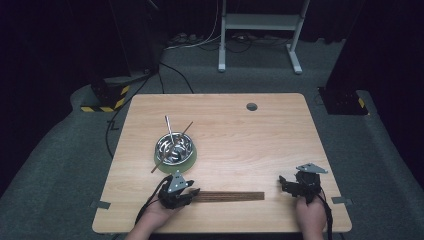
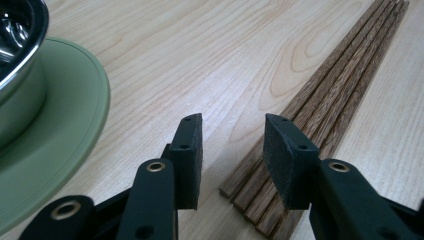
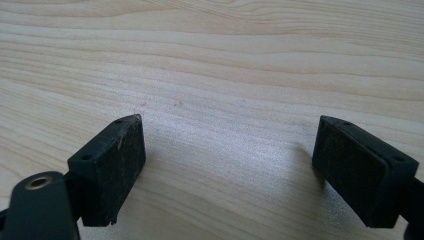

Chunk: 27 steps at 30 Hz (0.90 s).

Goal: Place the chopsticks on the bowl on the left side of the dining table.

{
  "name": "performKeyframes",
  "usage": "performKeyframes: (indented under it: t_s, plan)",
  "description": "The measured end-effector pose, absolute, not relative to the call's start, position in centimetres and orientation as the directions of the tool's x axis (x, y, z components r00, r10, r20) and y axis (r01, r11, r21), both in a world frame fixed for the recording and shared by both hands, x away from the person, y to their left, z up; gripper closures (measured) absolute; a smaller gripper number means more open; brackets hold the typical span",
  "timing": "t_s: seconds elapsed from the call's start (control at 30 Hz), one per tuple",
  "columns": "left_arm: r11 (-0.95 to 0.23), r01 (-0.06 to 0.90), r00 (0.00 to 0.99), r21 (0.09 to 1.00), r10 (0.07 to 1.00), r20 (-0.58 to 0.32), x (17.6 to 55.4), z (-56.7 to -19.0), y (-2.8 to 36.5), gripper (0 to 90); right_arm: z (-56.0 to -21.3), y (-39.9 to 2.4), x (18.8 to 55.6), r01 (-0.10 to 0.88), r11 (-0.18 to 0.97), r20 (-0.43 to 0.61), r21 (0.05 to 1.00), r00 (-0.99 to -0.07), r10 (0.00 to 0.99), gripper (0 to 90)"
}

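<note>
Several brown wooden chopsticks (image 1: 230,196) lie side by side in a flat row near the table's front edge. My left gripper (image 1: 192,192) sits at their left end, low over the wood. In the left gripper view its jaws (image 2: 232,125) stand apart, with the chopsticks' (image 2: 340,85) near ends partly between them and partly under the right jaw; neither pad presses on them. My right gripper (image 1: 285,181) rests at the front right, off the row's right end. In its own view, the right gripper (image 3: 227,125) stands open over bare wood.
A steel bowl (image 1: 174,147) sits on a green plate (image 1: 192,159) left of centre, with a metal utensil (image 1: 169,126) and a wooden stick (image 1: 186,128) leaning in it. The plate's rim (image 2: 75,115) lies just left of my left gripper. A grey grommet (image 1: 251,106) marks the table's far side.
</note>
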<state>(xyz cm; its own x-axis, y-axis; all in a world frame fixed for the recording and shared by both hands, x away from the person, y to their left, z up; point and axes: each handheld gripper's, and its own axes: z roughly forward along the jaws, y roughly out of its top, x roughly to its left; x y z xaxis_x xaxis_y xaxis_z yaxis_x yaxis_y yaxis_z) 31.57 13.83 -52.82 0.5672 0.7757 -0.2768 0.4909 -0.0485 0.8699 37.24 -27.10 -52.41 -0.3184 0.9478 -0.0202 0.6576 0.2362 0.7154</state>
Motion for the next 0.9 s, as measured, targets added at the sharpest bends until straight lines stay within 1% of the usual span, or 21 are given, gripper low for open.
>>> performKeyframes:
  t_s: [0.07, 0.53, 0.73, 0.83, 0.9]
  plan:
    - [-0.034, 0.494, 0.561, 0.869, 0.776, -0.289, 31.62, -52.92, 13.71, 59.8, -52.41, -27.09, 37.23, 0.660, 0.234, -0.018, 0.714, -0.318, 0.948, 13.5]
    - [-0.041, 0.490, 0.556, 0.871, 0.784, -0.276, 31.82, -53.06, 13.58, 61.8, -52.41, -27.10, 37.24, 0.657, 0.237, -0.020, 0.715, -0.319, 0.948, 13.6]
    - [-0.042, 0.480, 0.533, 0.876, 0.807, -0.253, 32.13, -53.09, 13.68, 62.4, -52.41, -27.09, 37.23, 0.658, 0.236, -0.020, 0.715, -0.318, 0.948, 13.6]
    - [-0.021, 0.476, 0.520, 0.879, 0.813, -0.263, 32.27, -53.03, 13.86, 62.6, -52.41, -27.09, 37.23, 0.658, 0.235, -0.020, 0.715, -0.318, 0.948, 13.6]
    - [-0.017, 0.476, 0.529, 0.879, 0.804, -0.271, 32.20, -52.90, 14.02, 62.6, -52.41, -27.09, 37.23, 0.658, 0.236, -0.020, 0.715, -0.318, 0.948, 13.6]
